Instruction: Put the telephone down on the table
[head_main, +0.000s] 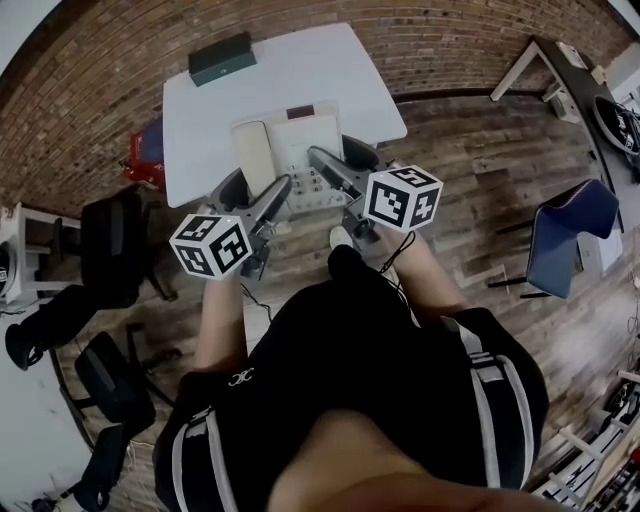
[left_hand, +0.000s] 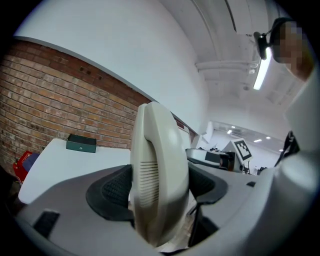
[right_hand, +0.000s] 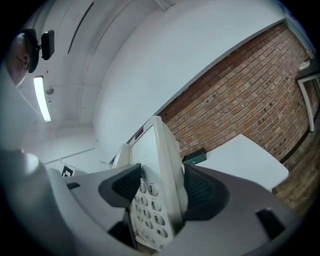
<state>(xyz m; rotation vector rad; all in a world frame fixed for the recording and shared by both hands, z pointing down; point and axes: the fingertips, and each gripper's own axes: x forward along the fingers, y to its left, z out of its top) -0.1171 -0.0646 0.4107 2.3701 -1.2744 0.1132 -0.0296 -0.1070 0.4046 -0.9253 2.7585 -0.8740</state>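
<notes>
A cream desk telephone (head_main: 292, 150) with its handset (head_main: 254, 152) on the left side is held above the near edge of the white table (head_main: 290, 75). My left gripper (left_hand: 160, 187) is shut on the handset side (left_hand: 159, 175), which stands upright between the black pads. My right gripper (right_hand: 160, 190) is shut on the keypad side of the telephone (right_hand: 155, 185); number keys show beside the left pad. In the head view the left gripper (head_main: 270, 205) and right gripper (head_main: 335, 175) clamp the phone's near corners.
A dark green box (head_main: 221, 58) lies at the table's far left corner. A red bin (head_main: 146, 150) stands left of the table, black chairs (head_main: 110, 250) at the left, a blue chair (head_main: 565, 235) at the right. Brick wall behind the table.
</notes>
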